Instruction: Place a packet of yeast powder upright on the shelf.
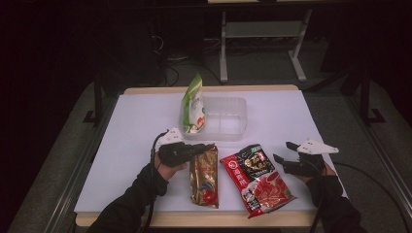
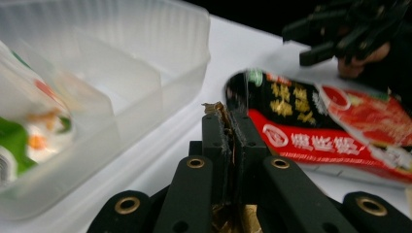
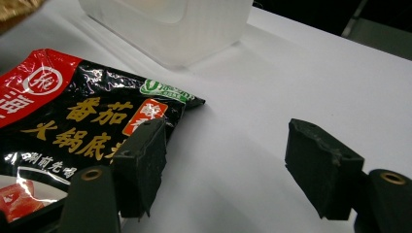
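The left tool [image 1: 198, 148] is clamped tight on the top edge of the gold pouch [image 1: 204, 175], which lies on the desk [image 1: 291, 116] just before the clear tub [image 1: 223, 116]. That thin pinch could slip or tear the seal as the pouch lifts. The right tool [image 3: 228, 165] stands wide open, empty, beside the red-black packet [image 1: 255, 177].
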The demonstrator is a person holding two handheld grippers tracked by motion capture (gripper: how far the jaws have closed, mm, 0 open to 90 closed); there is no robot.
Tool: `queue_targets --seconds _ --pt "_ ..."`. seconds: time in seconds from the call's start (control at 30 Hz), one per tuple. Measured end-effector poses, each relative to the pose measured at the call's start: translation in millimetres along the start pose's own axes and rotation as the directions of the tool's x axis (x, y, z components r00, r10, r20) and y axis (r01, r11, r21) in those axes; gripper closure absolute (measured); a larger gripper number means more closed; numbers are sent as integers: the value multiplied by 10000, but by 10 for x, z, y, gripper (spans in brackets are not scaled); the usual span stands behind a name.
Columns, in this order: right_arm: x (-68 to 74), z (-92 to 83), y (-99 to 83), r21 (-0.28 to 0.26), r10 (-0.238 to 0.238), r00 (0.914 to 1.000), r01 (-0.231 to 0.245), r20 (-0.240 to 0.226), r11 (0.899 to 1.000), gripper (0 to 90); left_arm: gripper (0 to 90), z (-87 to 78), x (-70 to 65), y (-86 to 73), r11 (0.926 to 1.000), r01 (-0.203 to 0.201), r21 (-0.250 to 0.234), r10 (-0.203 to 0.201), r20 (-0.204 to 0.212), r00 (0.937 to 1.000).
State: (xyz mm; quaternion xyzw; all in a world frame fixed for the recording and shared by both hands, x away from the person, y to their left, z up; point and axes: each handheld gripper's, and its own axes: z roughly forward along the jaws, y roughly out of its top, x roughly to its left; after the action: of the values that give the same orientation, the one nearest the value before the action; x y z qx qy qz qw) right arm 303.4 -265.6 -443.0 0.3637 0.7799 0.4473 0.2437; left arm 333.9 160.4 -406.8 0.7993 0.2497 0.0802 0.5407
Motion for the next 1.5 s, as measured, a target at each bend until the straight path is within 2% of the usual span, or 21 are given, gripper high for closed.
queue_targets --seconds 0.2,0.33,0.4,0.43,0.5,0.53,0.77,1.0,1.23,1.5 --pt "2 -2 3 2 -20 10000 20 12 10000 305 866 -151 -59 88 9984 -33 -565 27 -106 9999" --pt "-5 -7 0 -29 3 10000 -3 39 10000 302 868 -230 -138 162 9958 -237 -888 205 -358 9991" --pt "-9 -11 -1 -49 -5 10000 6 51 10000 300 869 -264 -167 195 9940 -283 -1059 259 -246 9994" --pt "-9 -15 1 -75 -40 10000 41 64 10000 300 869 -281 -185 209 9929 -354 -1132 311 -394 9987" --pt "-9 -23 1 -110 -15 10000 16 88 9999 298 870 -314 -201 232 9914 -334 -1263 295 -326 9990" --pt "-9 -23 1 -110 -15 10000 16 88 9999 298 870 -329 -218 243 9905 -449 -1298 377 -571 9977" --pt "-6 -23 1 -93 -32 9999 33 136 10000 295 871 -439 -274 318 9841 -539 -1691 402 -834 9957" --pt "-15 -27 -2 -103 -2 9999 3 171 9999 298 874 -509 -270 362 9770 -601 -2046 367 -1165 9925" --pt "-24 -41 -4 -182 -17 9996 22 292 9998 300 874 -540 -254 386 9733 -569 -2224 289 -1274 9914" --pt "-25 -44 -4 -219 3 9995 4 320 9998 306 874 -591 -239 471 9632 -509 -2638 97 -1553 9878"
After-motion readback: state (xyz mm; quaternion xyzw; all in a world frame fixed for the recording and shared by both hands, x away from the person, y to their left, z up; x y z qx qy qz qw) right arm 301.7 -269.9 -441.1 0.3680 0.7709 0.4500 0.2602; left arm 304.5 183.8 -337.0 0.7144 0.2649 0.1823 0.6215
